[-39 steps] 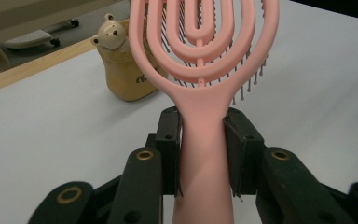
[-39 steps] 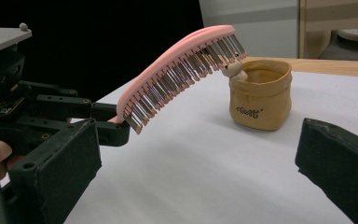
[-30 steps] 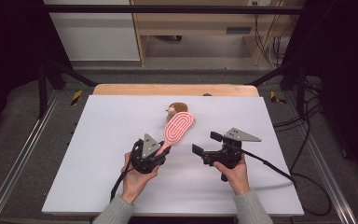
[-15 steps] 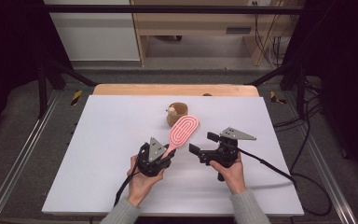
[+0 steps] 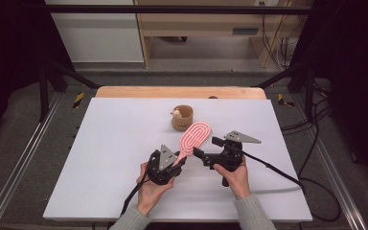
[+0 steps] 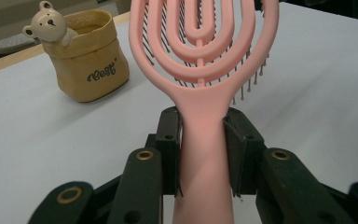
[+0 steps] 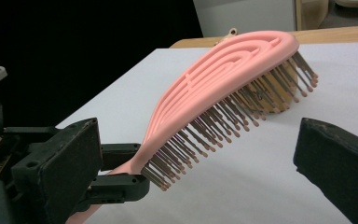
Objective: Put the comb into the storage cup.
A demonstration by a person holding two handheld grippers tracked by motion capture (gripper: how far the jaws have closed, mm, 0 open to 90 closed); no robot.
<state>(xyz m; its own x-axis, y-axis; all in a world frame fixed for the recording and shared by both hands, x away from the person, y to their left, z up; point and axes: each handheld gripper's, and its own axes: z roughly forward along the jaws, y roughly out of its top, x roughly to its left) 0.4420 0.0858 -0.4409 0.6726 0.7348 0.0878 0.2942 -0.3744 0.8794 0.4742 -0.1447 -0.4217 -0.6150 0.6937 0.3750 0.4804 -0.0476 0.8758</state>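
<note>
From above, the brush (image 5: pixel 194 139) is seen carried nearer the person than a second ago, away from the cup (image 5: pixel 182 117), toward the right gripper (image 5: pixel 206 148). Between the left gripper (image 6: pixel 200 140) pads the handle is clamped. Across the right gripper (image 7: pixel 196 154) view, its jaws are spread, nothing gripped, bristles between them.

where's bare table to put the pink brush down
Free: the wide white stretch left of the left hand-held gripper and the cup, and the table's far right corner. Crowded: the near middle, where the brush hangs between both hand-held grippers, right one.
</note>
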